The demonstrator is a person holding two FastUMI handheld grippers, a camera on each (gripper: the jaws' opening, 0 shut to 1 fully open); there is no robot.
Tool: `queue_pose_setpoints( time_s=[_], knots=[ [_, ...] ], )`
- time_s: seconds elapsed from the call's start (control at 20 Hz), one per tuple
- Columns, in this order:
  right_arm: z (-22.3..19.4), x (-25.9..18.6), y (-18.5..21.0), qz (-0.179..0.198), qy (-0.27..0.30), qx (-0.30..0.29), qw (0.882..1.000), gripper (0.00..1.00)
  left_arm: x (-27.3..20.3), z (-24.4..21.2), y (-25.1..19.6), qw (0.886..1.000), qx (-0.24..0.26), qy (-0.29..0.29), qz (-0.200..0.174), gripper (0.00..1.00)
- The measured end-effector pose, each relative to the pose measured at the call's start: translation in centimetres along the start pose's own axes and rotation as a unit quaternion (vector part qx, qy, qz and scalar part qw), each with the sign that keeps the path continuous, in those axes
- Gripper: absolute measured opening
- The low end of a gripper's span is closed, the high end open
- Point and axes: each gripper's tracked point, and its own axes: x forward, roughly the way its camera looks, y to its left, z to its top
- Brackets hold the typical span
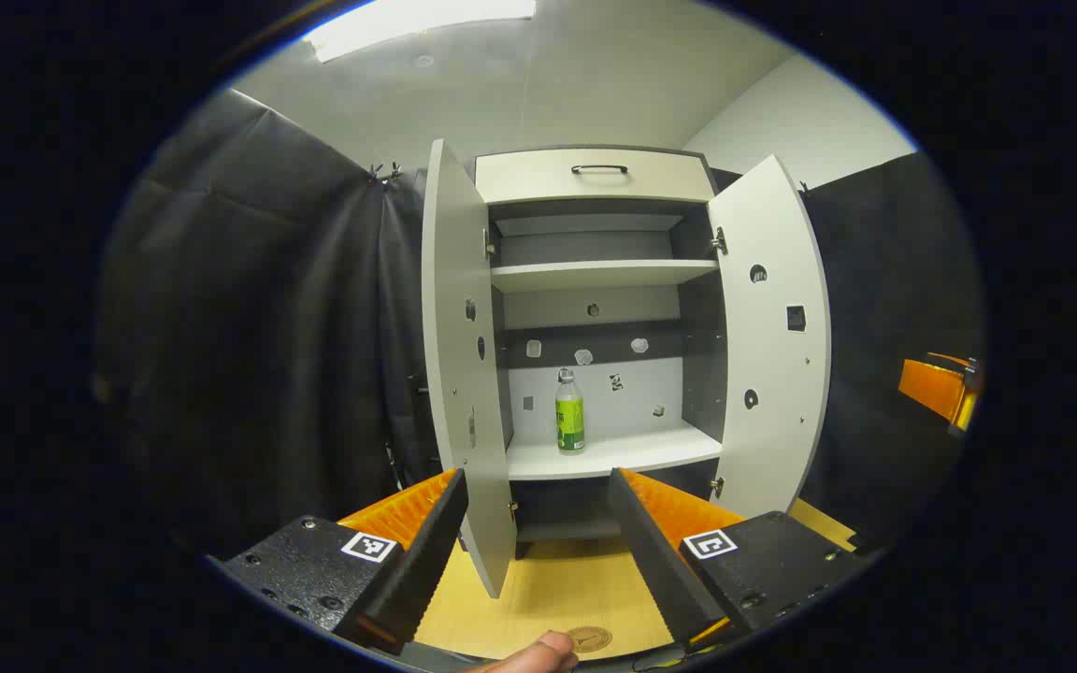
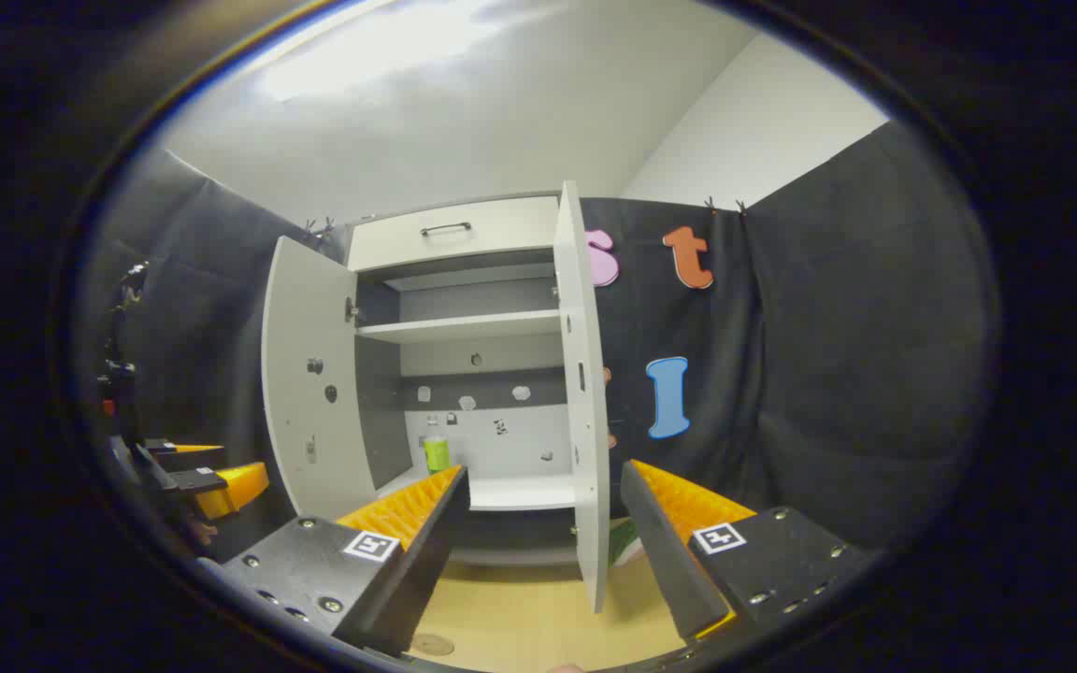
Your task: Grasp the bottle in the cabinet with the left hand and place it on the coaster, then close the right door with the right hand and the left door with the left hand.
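A clear bottle with a green label [image 1: 569,411] stands upright on the cabinet's lower shelf [image 1: 613,453], left of the middle. Both doors are wide open: the left door [image 1: 459,374] and the right door [image 1: 772,346]. A round brown coaster [image 1: 589,638] lies on the wooden table, near its front edge. My left gripper [image 1: 537,481] is open and empty, held well in front of the cabinet. My right gripper [image 2: 544,469] is open too, facing the right door's edge [image 2: 583,393]. In the right gripper view the bottle [image 2: 436,453] and the coaster [image 2: 431,644] are also visible.
A drawer with a dark handle [image 1: 597,173] tops the cabinet, and an upper shelf [image 1: 595,273] sits bare. The wooden table [image 1: 548,589] runs in front. A fingertip [image 1: 538,650] pokes in beside the coaster. Something green and white [image 2: 623,540] lies behind the right door.
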Motion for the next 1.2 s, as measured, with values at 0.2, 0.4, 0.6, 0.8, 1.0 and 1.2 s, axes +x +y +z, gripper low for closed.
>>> queue_pose_setpoints(
  time_s=[0.2, 0.4, 0.6, 0.8, 1.0, 1.2],
  knots=[
    [-0.3, 1.2, -0.5, -0.014, -0.004, -0.013, 1.000, 0.98, 2.3, -1.0, -0.7, 0.999, -0.035, 0.022, -0.029, 0.97],
    [-0.5, 2.7, -0.6, -0.019, -0.002, -0.016, 1.000, 0.98, 4.4, -0.8, -1.1, 0.999, -0.022, 0.013, -0.044, 0.96],
    [-0.2, 4.2, -1.1, -0.032, -0.011, -0.018, 0.999, 0.98, 6.6, -0.1, -2.4, 0.998, -0.027, -0.002, -0.064, 0.96],
    [0.3, 5.6, -0.2, -0.015, -0.034, -0.023, 0.999, 0.98, 9.2, 0.5, -3.6, 0.996, -0.030, -0.018, -0.080, 0.96],
    [0.2, 7.4, -0.1, -0.014, -0.036, -0.027, 0.999, 0.98, 13.0, 0.5, -4.6, 0.996, -0.031, -0.023, -0.082, 0.96],
    [-0.1, 9.8, -0.5, -0.013, -0.040, -0.036, 0.998, 0.98, 18.2, 0.9, -5.2, 0.996, -0.044, -0.022, -0.074, 0.96]
  ],
)
